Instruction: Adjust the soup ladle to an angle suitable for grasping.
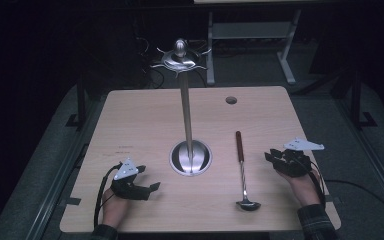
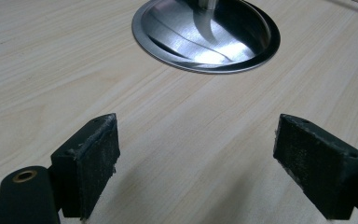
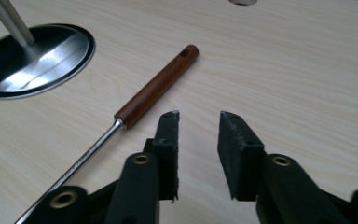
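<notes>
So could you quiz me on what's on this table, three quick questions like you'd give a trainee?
1. True or false: the ladle hangs from a hook on the utensil stand.
2. What material is the ladle's handle: A metal, B reddish wood, C white plastic?
3. Which gripper's jaws stand wider apart, the left gripper or the right gripper?

Key:
1. False: it lies flat on the table, right of the stand's base.
2. B.
3. The left; nothing is between either pair of jaws.
</notes>
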Demonstrator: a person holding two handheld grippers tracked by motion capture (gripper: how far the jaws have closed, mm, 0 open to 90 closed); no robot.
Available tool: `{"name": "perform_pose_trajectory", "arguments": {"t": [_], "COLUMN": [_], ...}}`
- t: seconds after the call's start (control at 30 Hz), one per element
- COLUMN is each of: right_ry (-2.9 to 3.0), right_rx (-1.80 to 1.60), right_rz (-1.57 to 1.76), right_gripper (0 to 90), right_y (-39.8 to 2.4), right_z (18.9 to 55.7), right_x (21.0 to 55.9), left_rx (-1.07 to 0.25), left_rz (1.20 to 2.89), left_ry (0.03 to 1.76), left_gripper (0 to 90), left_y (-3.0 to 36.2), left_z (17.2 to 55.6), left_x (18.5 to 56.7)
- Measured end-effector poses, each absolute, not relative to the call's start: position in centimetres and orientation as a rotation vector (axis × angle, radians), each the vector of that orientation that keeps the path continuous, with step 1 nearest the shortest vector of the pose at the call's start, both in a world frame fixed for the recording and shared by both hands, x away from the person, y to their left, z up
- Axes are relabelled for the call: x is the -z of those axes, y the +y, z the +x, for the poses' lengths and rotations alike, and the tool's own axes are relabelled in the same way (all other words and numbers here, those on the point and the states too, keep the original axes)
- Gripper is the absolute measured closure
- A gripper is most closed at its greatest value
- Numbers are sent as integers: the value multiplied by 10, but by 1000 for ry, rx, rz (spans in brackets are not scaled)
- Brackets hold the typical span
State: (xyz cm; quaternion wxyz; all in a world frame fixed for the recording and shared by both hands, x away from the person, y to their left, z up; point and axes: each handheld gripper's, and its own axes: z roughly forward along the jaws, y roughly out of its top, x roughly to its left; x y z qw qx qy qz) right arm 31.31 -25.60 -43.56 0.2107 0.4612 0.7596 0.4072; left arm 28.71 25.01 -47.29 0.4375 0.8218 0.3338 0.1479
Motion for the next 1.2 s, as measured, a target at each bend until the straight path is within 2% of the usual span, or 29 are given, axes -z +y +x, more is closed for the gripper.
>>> {"name": "perform_pose_trajectory", "arguments": {"t": [0.4, 0.87, 1.2], "right_ry": [2157, 2202, 2264], "right_rx": [-1116, -1104, -1096], "right_rz": [1265, 1274, 1261], "right_gripper": [897, 900, 900], "right_y": [-239, -218, -210], "right_z": [338, 374, 382], "right_x": [439, 460, 470], "left_rx": [-369, -369, -368], "left_rz": [2048, 2045, 2046], "left_ry": [826, 821, 820], "left_gripper": [142, 142, 142], "left_y": [250, 250, 250], "left_z": [287, 287, 287], "left_x": [473, 473, 473]}}
